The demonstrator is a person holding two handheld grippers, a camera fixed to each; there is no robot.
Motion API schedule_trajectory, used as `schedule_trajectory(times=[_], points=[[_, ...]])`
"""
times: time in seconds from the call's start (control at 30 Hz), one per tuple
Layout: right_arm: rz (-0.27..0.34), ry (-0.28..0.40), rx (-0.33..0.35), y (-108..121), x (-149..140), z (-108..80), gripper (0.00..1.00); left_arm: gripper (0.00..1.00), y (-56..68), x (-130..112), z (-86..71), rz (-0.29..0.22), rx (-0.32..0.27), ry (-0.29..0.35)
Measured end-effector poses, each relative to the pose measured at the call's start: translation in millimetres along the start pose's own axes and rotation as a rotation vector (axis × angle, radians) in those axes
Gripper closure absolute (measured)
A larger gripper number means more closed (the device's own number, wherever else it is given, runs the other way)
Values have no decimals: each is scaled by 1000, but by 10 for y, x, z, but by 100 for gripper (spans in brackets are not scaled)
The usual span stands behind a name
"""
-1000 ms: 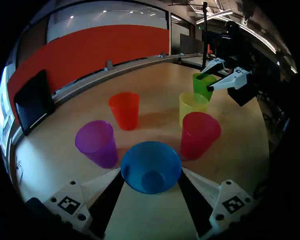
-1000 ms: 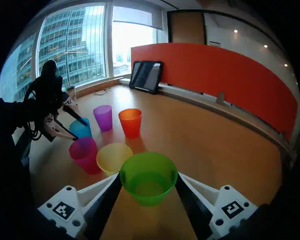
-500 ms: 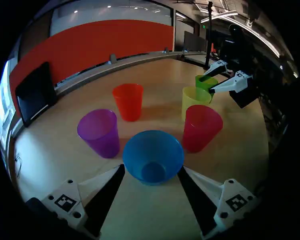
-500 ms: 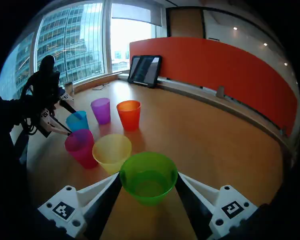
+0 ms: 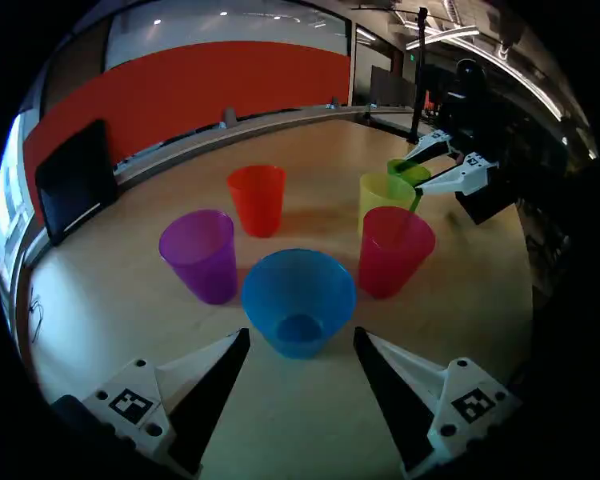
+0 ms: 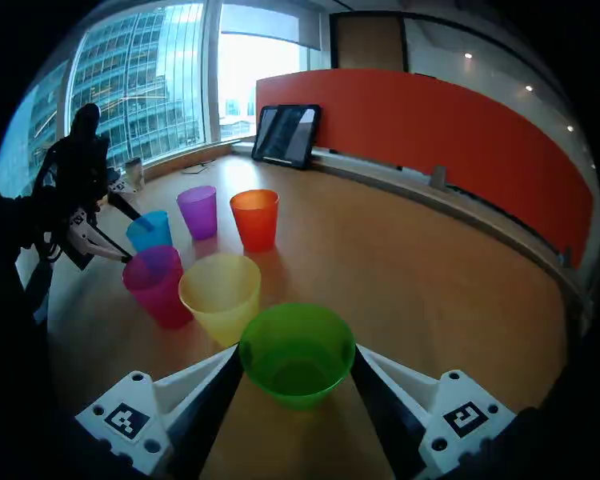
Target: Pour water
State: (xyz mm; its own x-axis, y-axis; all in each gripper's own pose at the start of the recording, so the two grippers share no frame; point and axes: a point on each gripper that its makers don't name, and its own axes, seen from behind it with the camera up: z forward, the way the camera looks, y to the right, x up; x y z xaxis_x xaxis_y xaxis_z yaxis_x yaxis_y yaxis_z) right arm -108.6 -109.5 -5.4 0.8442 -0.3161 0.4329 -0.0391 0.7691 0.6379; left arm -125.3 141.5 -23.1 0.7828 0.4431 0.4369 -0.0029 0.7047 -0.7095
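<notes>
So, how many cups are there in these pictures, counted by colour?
Blue cup: 1
Purple cup: 1
Orange cup: 1
Yellow cup: 1
Red cup: 1
Green cup: 1
Total: 6 cups

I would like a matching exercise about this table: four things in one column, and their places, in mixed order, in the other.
Things:
1. blue cup
2. green cup
3. yellow cup
4. tablet

Places:
A. propped upright near the red wall
B. between the fingers of the left gripper
C. between the green cup and the pink cup
D. between the fingers of the right gripper

Pairs: 1-B; 2-D; 3-C; 4-A.
</notes>
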Motion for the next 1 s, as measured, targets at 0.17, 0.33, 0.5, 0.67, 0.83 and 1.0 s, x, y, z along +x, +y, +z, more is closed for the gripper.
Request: schedule_trajectory(times=[0.17, 0.33, 0.5, 0.67, 0.83, 1.0], points=[[8, 2, -6, -3, -33, -15, 7, 3, 15, -17, -35, -8, 1, 2], [23, 9, -14, 0, -29, -39, 2, 3, 1, -19, -63, -20, 8, 6], [40, 13, -23, -15, -52, -101, 0, 4, -1, 3, -121, -43, 14, 21], [45, 17, -33, -43, -106, -219, 1, 4, -18, 21, -211, -53, 33, 43], [39, 27, -56, -58, -144, -361, 1, 3, -58, 1, -298, -61, 67, 61], [43, 54, -89, -67, -148, -513, 1, 3, -127, 24, -436, -74, 124, 95]])
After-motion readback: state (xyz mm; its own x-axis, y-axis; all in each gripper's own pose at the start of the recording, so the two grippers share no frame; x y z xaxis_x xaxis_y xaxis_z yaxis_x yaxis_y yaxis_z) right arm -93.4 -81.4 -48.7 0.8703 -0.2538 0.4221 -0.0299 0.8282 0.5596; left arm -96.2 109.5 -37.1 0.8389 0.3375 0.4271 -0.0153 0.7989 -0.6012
